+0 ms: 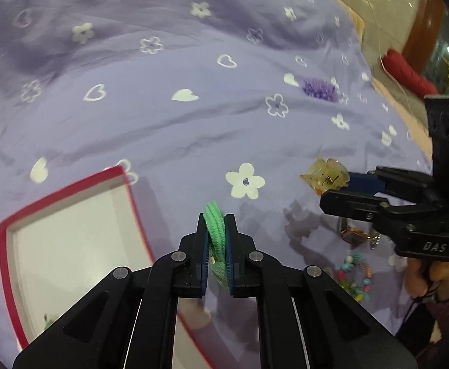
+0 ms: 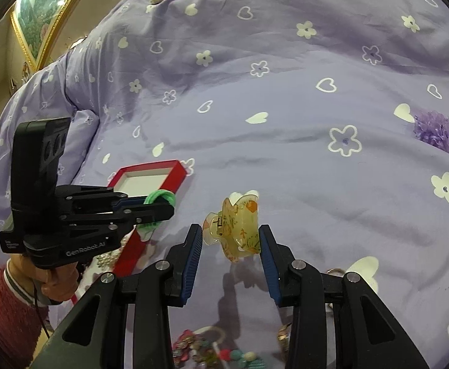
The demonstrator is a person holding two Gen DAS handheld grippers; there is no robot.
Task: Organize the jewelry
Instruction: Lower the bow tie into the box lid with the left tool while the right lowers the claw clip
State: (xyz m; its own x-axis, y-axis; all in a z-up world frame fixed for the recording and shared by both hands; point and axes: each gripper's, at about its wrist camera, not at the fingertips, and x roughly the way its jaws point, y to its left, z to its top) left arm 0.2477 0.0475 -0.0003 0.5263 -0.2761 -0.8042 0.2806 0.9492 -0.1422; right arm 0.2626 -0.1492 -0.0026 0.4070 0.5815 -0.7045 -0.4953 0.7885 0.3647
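My left gripper is shut on a green hair tie and holds it above the bed, just right of the red-rimmed white box. It also shows in the right wrist view, over the box. My right gripper is shut on a translucent yellow hair claw clip, held above the purple sheet. In the left wrist view that gripper carries the clip at the right.
A purple ruffled scrunchie lies on the flowered purple sheet further back. A beaded bracelet and a gold-framed piece lie under the right gripper. More beads lie near the bottom edge. A red object sits beyond the bed's edge.
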